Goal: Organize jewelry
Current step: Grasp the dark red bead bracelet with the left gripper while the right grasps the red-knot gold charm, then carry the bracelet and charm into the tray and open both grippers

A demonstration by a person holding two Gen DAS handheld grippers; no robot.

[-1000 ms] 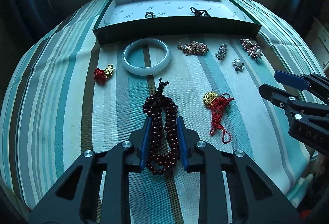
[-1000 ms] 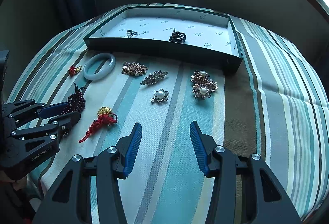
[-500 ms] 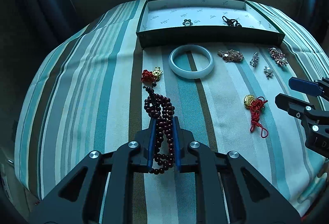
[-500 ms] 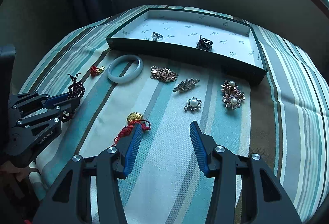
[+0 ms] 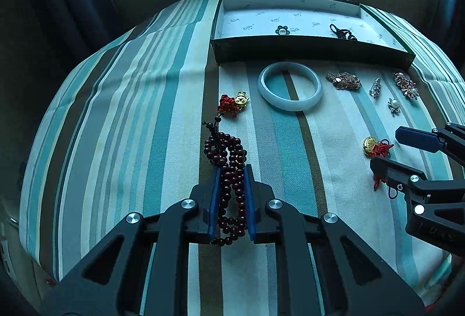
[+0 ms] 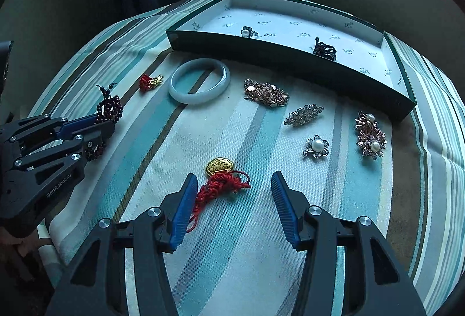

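1. My left gripper [image 5: 231,194] is clamped on the dark red bead bracelet [image 5: 226,159], its loops trailing toward 12 o'clock.
2. My right gripper [image 6: 232,199] is half-wide, jaws opening; the red-knotted gold charm [image 6: 221,179] lies between them, against the left pad.
3. Bare striped cloth [image 6: 255,258] at 6 o'clock; the tray [image 6: 290,60] wall borders 12 o'clock.
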